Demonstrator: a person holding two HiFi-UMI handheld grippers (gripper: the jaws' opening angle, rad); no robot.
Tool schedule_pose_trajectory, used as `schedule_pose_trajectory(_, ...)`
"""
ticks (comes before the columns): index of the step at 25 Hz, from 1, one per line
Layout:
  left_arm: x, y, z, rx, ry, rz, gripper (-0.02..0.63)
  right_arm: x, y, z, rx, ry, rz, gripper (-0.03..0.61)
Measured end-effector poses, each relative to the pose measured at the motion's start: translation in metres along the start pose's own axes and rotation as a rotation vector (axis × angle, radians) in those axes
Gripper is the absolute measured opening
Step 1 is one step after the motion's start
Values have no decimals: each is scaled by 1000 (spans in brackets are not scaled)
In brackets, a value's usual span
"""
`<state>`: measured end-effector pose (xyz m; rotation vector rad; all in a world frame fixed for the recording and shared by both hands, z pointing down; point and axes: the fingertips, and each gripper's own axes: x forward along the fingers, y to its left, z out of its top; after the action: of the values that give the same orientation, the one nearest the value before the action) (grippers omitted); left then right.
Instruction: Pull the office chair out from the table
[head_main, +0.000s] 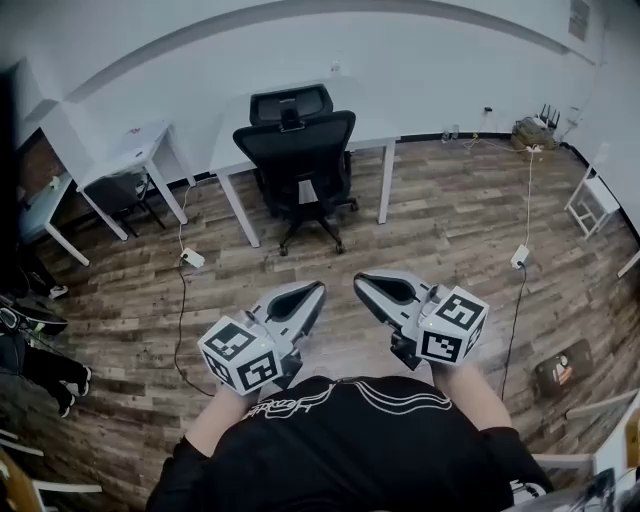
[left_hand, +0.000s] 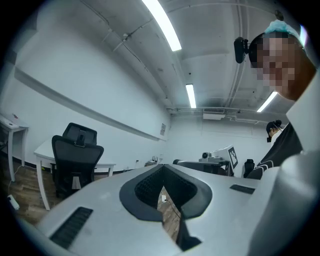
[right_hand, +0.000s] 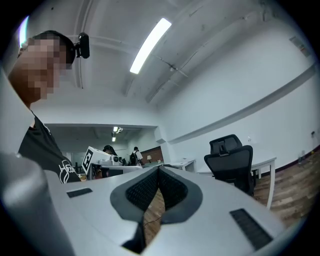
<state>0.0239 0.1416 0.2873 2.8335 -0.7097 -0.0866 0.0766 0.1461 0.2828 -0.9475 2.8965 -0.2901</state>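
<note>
The office chair (head_main: 297, 158) stands upright in the upper middle of the head view. Its mesh backrest and headrest face the camera, and its seat points away, tucked under the white table (head_main: 228, 150) against the far wall. Its long axis runs straight up from the star base on the wooden floor (head_main: 450, 215).

The left gripper (head_main: 318, 289) and the right gripper (head_main: 359, 279) sit side by side in the lower middle of the frame, well apart from the chair, tips aimed up-frame toward it. In the left gripper view the jaws are pressed together with nothing between them, and the chair shows at the left edge. In the right gripper view the jaws are likewise closed and empty, with the chair at the right.

A second white table (head_main: 143, 146) stands at the upper left. A power strip (head_main: 192, 258) lies on the floor left of centre.
</note>
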Motion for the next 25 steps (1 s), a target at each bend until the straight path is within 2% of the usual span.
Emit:
schedule_pose_trajectory(7, 31, 26, -20, -62, 43, -42, 8, 0, -44, -20, 83, 9, -88, 37)
schedule_pose_trajectory(12, 68, 59, -30, -86, 80, -83, 8, 9, -92, -25, 111, 21, -140, 37)
schedule_pose_trajectory(20, 131, 170, -45, -160, 169, -85, 8, 69, -200, -48, 209, 72, -203, 37)
schedule_pose_trajectory(25, 169, 253, -41, -185, 198, -75, 8, 126, -271, -51, 237, 110, -211, 37)
